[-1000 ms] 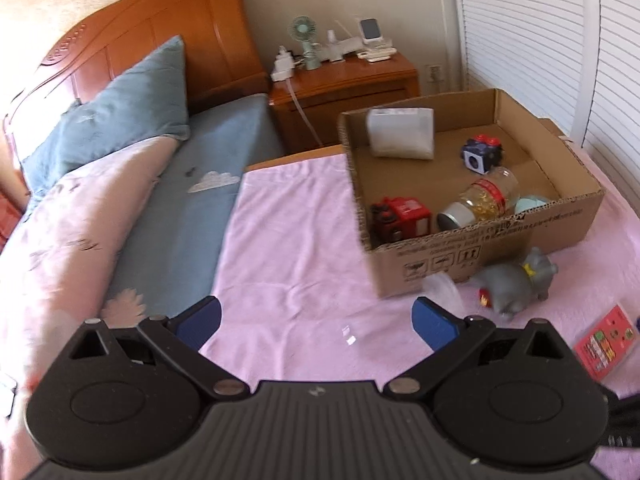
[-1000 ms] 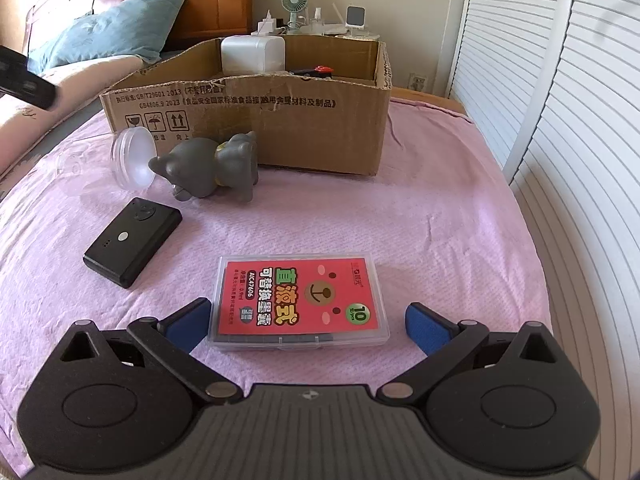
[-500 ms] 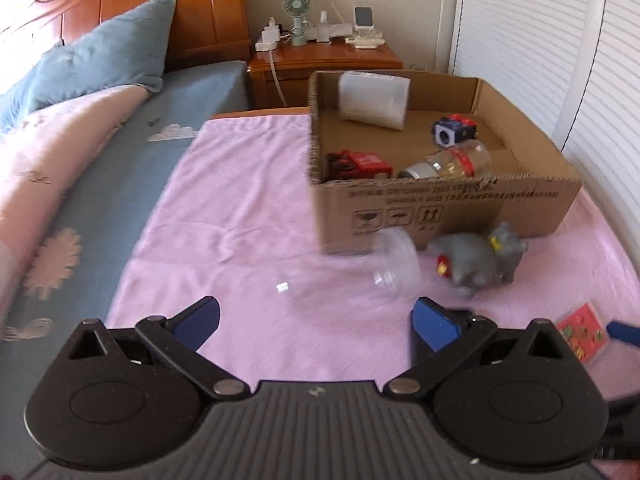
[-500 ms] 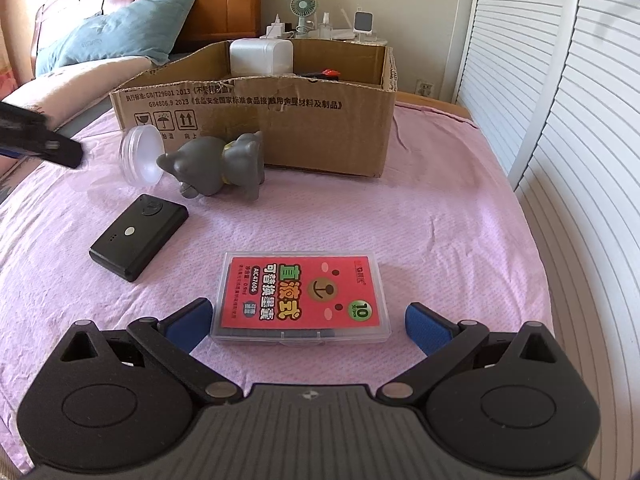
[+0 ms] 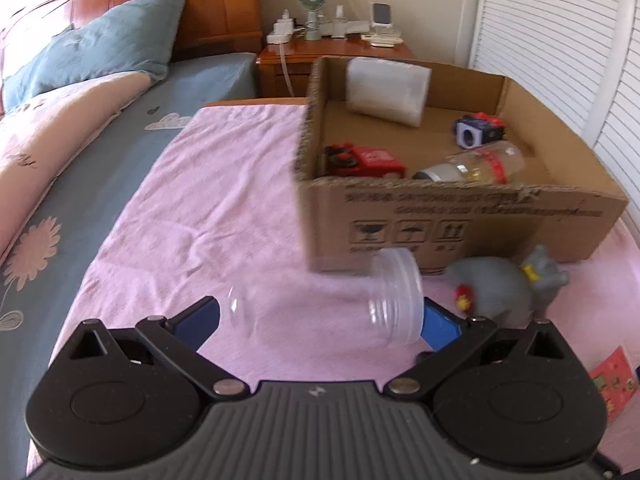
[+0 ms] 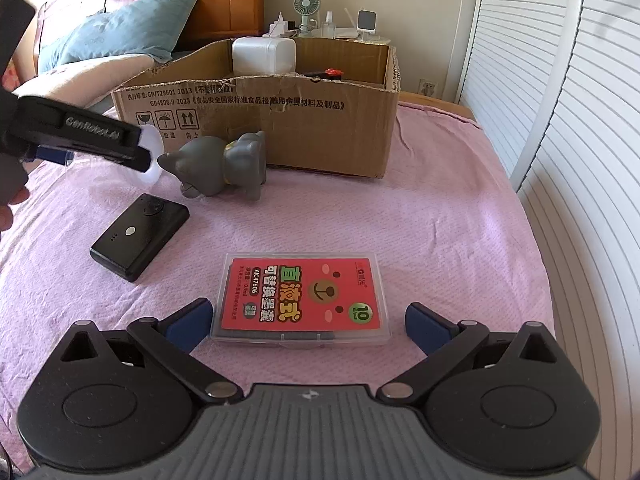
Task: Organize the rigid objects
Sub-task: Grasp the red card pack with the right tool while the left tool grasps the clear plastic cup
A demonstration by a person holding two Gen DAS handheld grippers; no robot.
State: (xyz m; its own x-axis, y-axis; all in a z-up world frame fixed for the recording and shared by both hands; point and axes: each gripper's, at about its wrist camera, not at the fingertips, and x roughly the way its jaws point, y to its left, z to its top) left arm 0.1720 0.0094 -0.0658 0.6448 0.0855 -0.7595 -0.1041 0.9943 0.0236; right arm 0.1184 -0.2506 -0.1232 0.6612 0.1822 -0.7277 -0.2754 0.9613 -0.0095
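Note:
A clear plastic jar (image 5: pixel 332 300) lies on its side on the pink cloth, between the open fingers of my left gripper (image 5: pixel 320 320), mouth toward the right finger. The cardboard box (image 5: pixel 460 216) behind it holds a red toy truck (image 5: pixel 362 160), a glass bottle (image 5: pixel 476 166), a small cube toy (image 5: pixel 478 130) and a white pack (image 5: pixel 388 92). A grey elephant toy (image 6: pixel 224 164) stands in front of the box. My right gripper (image 6: pixel 310 322) is open around the near end of a red flat case (image 6: pixel 304 298). A black power bank (image 6: pixel 140 236) lies to the left.
The pink cloth (image 6: pixel 440 232) covers the bed's end; its right edge is by white louvred doors (image 6: pixel 568 120). A pillow (image 5: pixel 100 48), a headboard and a nightstand (image 5: pixel 332 52) with a fan lie beyond. The left gripper's finger (image 6: pixel 80 136) crosses the right wrist view.
My left gripper has swung toward the box and come down, so the clear jar now lies between its fingers. My right gripper has edged closer to the red case.

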